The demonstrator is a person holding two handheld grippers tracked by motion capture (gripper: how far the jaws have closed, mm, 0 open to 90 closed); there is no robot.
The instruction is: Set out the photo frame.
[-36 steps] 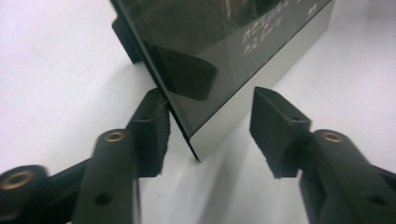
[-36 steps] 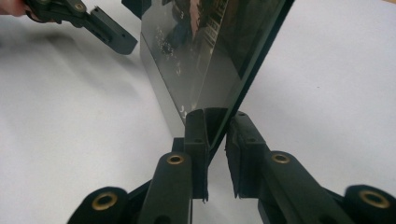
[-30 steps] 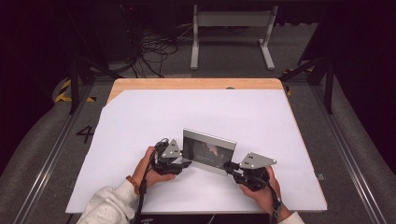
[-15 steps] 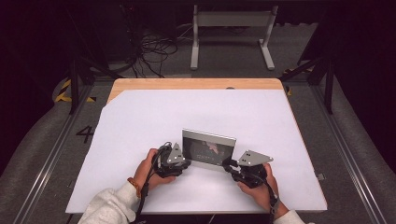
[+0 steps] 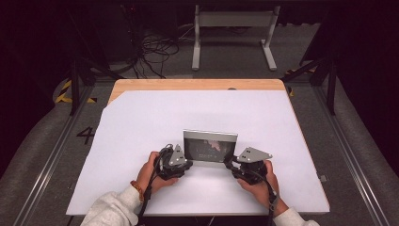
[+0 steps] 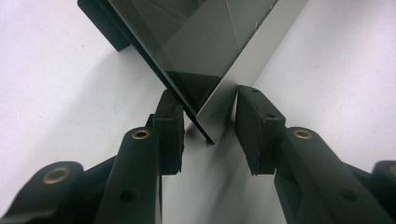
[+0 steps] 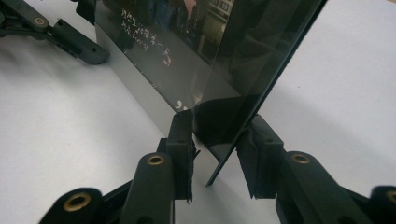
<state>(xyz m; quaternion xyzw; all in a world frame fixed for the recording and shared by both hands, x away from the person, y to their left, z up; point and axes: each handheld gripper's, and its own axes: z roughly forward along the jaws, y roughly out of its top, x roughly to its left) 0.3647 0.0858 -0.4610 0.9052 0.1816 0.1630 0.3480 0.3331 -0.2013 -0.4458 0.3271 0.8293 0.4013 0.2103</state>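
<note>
A glass-fronted picture frame (image 5: 210, 147) with a silver border stands upright on the white sheet (image 5: 197, 113), near the front of the table. My left gripper (image 5: 186, 163) is at its lower left corner, and the frame's corner (image 6: 205, 133) sits between the jaws with a gap at each pad. These jaws have just been closing. My right gripper (image 5: 229, 165) straddles the lower right corner; the thin glass edge (image 7: 219, 163) stands between its pads (image 7: 183, 135) without being pressed. Those jaws have just been opening.
The white sheet covers a wooden tabletop (image 5: 197, 84) whose far edge shows bare. Beyond the table are a metal stand (image 5: 233, 28) and loose cables (image 5: 155, 47) on the floor. A dark support block (image 6: 100, 21) sticks out behind the frame.
</note>
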